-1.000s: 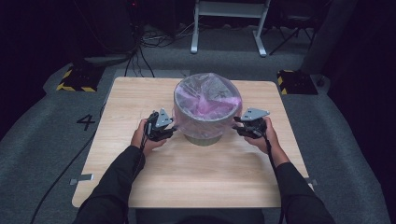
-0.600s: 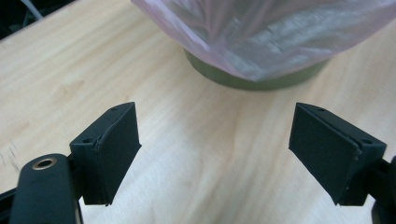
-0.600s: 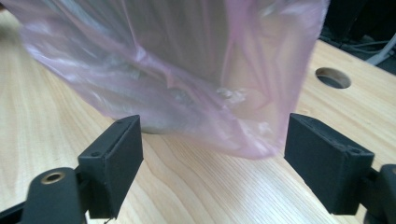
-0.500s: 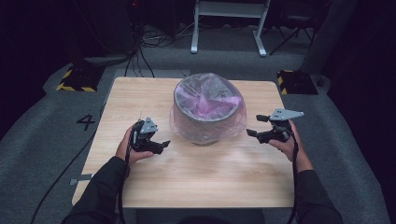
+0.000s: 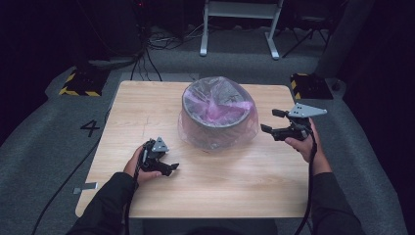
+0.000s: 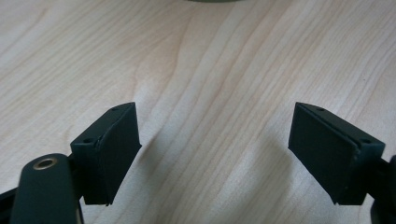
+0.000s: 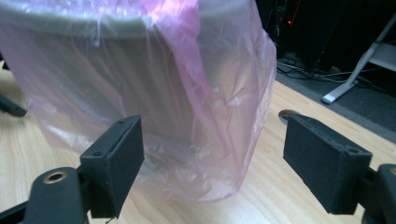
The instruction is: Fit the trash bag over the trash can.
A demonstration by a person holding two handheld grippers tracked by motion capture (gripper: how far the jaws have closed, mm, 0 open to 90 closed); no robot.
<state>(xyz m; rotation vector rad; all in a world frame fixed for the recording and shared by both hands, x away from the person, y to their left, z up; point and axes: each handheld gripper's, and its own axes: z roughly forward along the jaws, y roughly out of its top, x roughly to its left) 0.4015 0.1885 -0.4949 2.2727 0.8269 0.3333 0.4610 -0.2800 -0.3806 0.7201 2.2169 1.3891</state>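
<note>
At lower left of the high view, left claw (image 5: 169,168): hand-held, low over the worktop (image 5: 235,186), jaws spread wide and empty. Its own view shows bare wood grain between the two black pads (image 6: 114,149), nothing gripped.

At right of centre in the high view, right claw (image 5: 270,122): hand-held, raised beside the bin, jaws wide apart, holding nothing. Grey three-cornered plate on top. In its own view the jaws frame the near side of the bag without touching it.

Centre of the high view, toward the upper half of the worktop: grey round bin (image 5: 218,117), upright, between the two claws and apart from both. Pink translucent plastic bag (image 7: 224,116) draped over its rim and down its outer wall, the lower edge crumpled on the wood.

Upper frame, beyond the worktop: grey floor, cables, white stand legs.
</note>
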